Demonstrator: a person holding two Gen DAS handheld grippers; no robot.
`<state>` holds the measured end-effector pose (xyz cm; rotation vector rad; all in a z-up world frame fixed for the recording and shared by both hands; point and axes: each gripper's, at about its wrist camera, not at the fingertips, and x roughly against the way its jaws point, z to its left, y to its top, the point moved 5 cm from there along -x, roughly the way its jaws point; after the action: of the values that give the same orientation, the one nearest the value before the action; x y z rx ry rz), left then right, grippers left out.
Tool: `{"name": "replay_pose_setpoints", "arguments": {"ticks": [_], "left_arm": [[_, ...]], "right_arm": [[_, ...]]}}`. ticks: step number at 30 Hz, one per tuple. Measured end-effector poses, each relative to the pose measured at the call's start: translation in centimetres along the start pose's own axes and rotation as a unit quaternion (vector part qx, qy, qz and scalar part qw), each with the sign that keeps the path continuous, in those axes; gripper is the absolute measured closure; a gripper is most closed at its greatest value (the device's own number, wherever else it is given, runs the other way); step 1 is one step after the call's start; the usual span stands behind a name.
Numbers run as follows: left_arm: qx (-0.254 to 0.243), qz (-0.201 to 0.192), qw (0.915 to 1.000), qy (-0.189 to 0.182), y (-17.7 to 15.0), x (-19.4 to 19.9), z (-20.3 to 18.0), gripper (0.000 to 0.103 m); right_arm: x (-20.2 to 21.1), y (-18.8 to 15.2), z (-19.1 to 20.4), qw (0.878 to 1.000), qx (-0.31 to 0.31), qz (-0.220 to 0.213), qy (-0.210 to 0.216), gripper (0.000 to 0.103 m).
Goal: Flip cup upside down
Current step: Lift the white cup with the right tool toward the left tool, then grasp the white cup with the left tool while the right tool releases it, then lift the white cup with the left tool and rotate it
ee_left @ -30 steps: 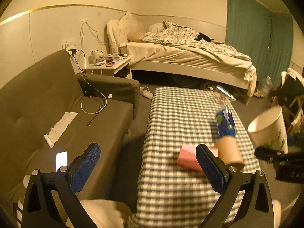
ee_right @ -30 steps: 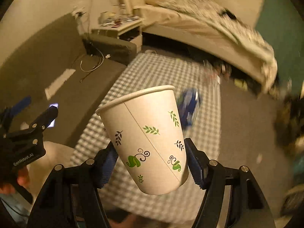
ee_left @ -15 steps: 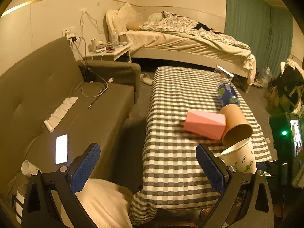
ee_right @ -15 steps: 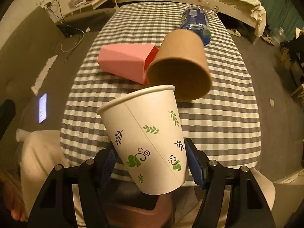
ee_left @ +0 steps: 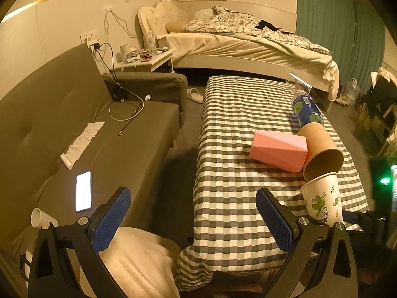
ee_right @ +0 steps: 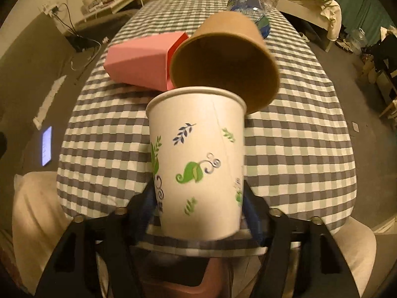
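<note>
A white paper cup with green leaf prints [ee_right: 198, 159] is held in my right gripper [ee_right: 199, 198], which is shut on its lower part. The cup's mouth points away from the camera, over the near end of the checked table [ee_right: 297, 134]. It also shows in the left wrist view [ee_left: 322, 198], rim up, at the table's near right corner. My left gripper [ee_left: 193, 218] is open and empty, held off the table's near left edge above the gap to the sofa.
A brown paper cup [ee_left: 320, 146] lies on its side behind the white cup, next to a pink box [ee_left: 278, 149] and a blue bottle [ee_left: 306, 109]. A grey sofa [ee_left: 99, 134] with a lit phone [ee_left: 83, 190] stands left. A bed is beyond.
My right gripper has swung toward the table and rolled, so the white cup now looks straight instead of tilted. The left gripper has drawn back and steadied.
</note>
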<state>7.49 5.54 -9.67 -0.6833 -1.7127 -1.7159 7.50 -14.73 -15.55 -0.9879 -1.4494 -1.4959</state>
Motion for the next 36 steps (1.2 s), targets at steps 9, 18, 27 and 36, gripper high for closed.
{"name": "replay_pose_setpoints", "arguments": {"ticks": [9,18,27,36], "left_arm": [[-0.014,-0.018,0.9997,-0.012,0.9,1.5,-4.7,0.000],[-0.019,-0.012,0.9976,-0.066,-0.2,1.9,-12.1,0.000],[-0.034,0.053,0.9944,-0.085,-3.7,-1.4,-16.7,0.000],[-0.041,0.072,0.9923,-0.093,-4.9,-3.2,-18.2,0.000]], "right_arm": [[8.7,0.1,-4.2,0.992,-0.012,-0.122,0.027,0.015],[12.1,0.3,-11.6,0.980,-0.051,-0.189,-0.031,0.014],[9.8,-1.2,-15.2,0.977,-0.090,-0.192,-0.026,0.014],[6.9,-1.8,-17.4,0.979,-0.115,-0.166,-0.019,0.014]]}}
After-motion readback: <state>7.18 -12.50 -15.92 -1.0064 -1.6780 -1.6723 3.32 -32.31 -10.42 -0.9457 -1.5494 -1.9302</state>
